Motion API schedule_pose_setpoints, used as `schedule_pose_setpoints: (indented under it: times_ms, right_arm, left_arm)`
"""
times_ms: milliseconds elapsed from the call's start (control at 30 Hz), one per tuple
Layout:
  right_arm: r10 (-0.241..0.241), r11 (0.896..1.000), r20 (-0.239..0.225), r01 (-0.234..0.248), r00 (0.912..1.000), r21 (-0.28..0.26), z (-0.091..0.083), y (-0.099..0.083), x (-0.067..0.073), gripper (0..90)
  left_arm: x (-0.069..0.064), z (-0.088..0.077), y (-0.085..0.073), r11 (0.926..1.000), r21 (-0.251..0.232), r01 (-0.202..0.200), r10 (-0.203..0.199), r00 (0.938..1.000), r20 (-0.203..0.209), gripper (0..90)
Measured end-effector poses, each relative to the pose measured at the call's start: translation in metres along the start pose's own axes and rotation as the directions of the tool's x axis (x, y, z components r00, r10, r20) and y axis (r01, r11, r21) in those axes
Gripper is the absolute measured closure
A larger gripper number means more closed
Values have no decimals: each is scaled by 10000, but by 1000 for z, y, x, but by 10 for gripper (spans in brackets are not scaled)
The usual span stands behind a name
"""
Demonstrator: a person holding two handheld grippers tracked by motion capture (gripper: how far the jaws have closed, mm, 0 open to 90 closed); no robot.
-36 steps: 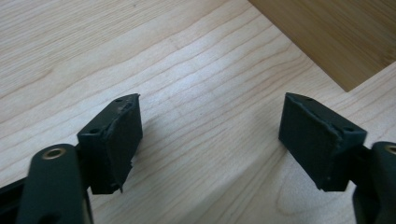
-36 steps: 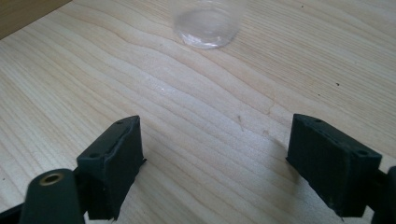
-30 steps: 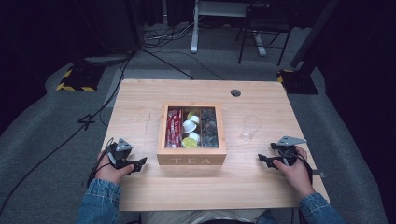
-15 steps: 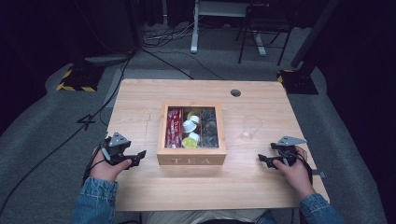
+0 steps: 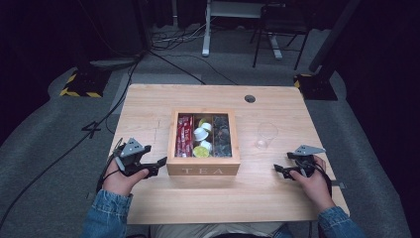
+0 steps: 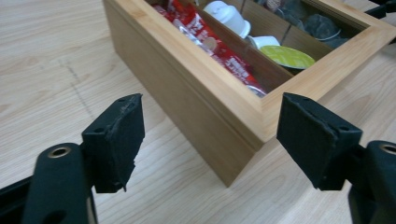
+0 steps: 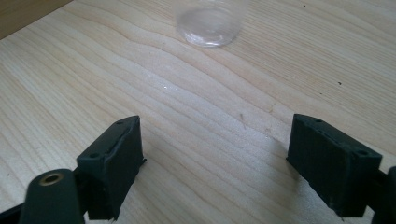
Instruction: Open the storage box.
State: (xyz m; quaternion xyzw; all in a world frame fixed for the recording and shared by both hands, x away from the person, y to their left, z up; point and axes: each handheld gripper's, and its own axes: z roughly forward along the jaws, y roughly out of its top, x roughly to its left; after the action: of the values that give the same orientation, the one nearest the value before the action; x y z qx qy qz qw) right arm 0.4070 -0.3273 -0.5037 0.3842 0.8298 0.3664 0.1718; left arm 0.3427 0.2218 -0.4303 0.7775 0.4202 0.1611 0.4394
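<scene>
The left tool (image 5: 157, 166) hangs just beside the near left corner of the box (image 5: 203, 170), its jaws spread and nothing between them; they have just been opening a little. The right tool (image 5: 283, 170) sits by the table's (image 5: 148, 101) right edge, released and empty, with the cup (image 5: 266, 135) just ahead of it. The box stands mid-table and holds red sachets (image 6: 219, 49) in its left compartment and pods (image 6: 286, 56) in the middle one. The sachets are probably light, soft and slippery: pinch one across its flat faces near an end. The pods are likely light and crushable: take them by the rim. The cup looks thin and easily tipped
</scene>
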Motion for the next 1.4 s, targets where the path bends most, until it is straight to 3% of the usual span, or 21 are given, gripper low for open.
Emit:
schedule_pose_setpoints:
  times_ms: [233,300,400,533,667,900,1100,1233,1400]
  right_arm:
    - [1,10000,-2,-1,10000,2,0,0,0,179]
    - [-4,10000,-2,4,10000,-1,0,0,0,179]
    - [-2,10000,0,2,10000,-1,0,0,0,179]
    - [-6,10000,-4,6,10000,-2,0,0,0,178]
    - [-6,10000,-5,6,10000,-2,0,0,0,178]
    - [-7,10000,-8,7,10000,2,0,0,0,179]
    - [88,10000,71,-88,9999,15,-1,-1,3,178]
    - [192,9998,197,-192,9996,17,-1,-1,5,177]
    - [185,9997,165,-187,9997,175,-2,0,8,193]
  left_arm:
    - [-11,14,-3,9992,373,-156,140,9990,427,214]
    - [-11,17,-6,9965,757,-346,309,9983,501,210]
    - [-9,20,-8,9914,1121,-678,631,9970,455,251]
    - [-10,23,-10,9884,1354,-682,609,9965,573,343]
    - [-9,23,-10,9852,1449,-917,814,9938,754,436]
    - [-10,23,-9,9856,1459,-858,707,9918,1063,526]
    - [-12,21,-7,9803,1591,-1172,1036,9904,911,556]
    - [-12,19,-4,9734,1618,-1624,1489,9845,924,598]
    - [-13,17,-3,9704,1595,-1815,1685,9814,920,613]
